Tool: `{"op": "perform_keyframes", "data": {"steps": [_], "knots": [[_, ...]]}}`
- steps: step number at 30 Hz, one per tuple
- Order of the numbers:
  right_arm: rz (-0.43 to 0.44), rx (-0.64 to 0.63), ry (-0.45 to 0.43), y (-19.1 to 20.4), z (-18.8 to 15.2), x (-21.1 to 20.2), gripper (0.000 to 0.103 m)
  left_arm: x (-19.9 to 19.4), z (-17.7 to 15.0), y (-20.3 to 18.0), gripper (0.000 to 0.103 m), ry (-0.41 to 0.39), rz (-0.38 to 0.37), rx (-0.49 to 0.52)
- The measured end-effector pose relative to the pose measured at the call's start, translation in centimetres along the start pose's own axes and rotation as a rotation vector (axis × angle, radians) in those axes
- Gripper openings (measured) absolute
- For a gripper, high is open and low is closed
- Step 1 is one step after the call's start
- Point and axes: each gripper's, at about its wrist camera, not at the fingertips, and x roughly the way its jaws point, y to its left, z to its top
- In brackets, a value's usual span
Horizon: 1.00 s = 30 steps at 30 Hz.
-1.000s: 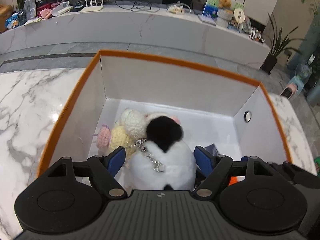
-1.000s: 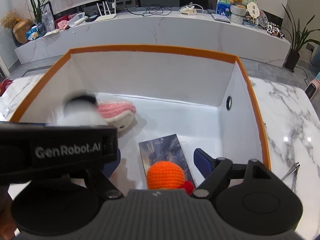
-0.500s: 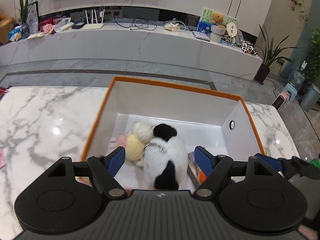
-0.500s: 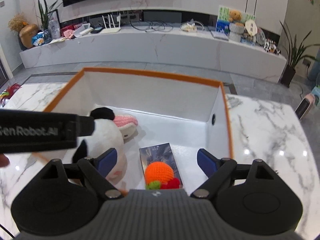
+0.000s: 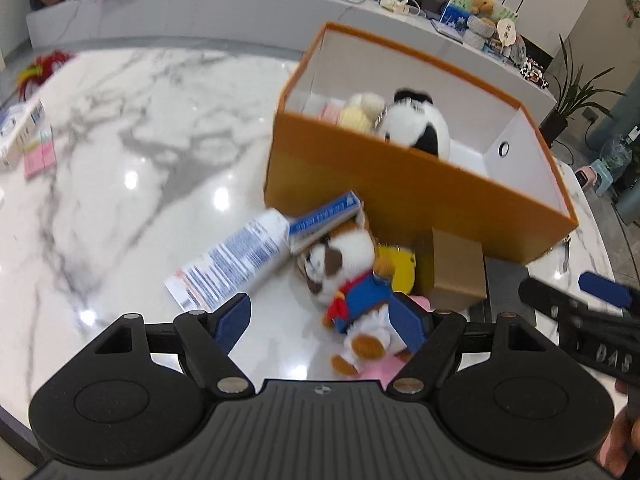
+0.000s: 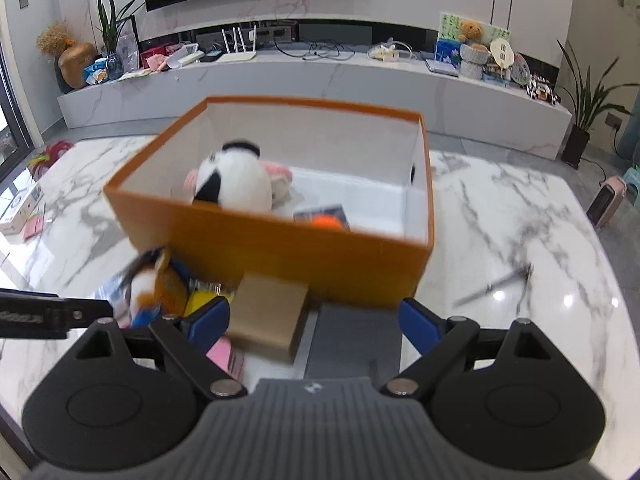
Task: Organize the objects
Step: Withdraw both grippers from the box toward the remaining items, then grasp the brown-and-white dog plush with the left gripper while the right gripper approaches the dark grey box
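An orange box (image 5: 400,184) (image 6: 280,248) with white inner walls stands on the marble table. A black and white plush (image 5: 416,124) (image 6: 236,182) lies inside with small knitted toys (image 5: 360,112), a book and an orange ball (image 6: 326,220). My left gripper (image 5: 320,320) is open and empty above a brown and white plush dog in blue (image 5: 352,276). My right gripper (image 6: 314,318) is open and empty above a brown cardboard box (image 6: 270,316) (image 5: 456,272) and a grey flat thing (image 6: 352,340).
A white and blue tube (image 5: 236,264), a blue and white carton (image 5: 324,220), a yellow item (image 5: 396,264) and a pink item (image 6: 224,356) lie in front of the box. Metal clippers (image 6: 496,280) lie at the right. Small boxes (image 5: 24,136) lie far left.
Both grippers have pulled back and up out of the box. The black and white plush stayed inside. The items in front of the box have come into view.
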Motion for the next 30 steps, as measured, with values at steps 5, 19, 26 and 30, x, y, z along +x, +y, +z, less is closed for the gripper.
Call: {"op": "perform_keyframes", "data": {"steps": [5,19,26,30], "knots": [[-0.010,-0.018,0.005,-0.5,-0.8,-0.2,0.092,0.9,-0.2,-0.1,0.090,-0.027,-0.069,-0.056],[0.047,0.138,0.105,-4.7,-1.7,5.3,0.094,5.5,0.2,-1.3,0.090,0.026,-0.044,-0.087],[0.052,0.114,0.155,-4.3,-2.1,7.6,0.094,7.1,0.5,-0.9,0.090,0.053,-0.046,-0.118],[0.063,0.085,0.173,-3.7,-2.1,8.4,0.094,7.6,0.5,-0.5,0.090,0.059,-0.031,-0.128]]}}
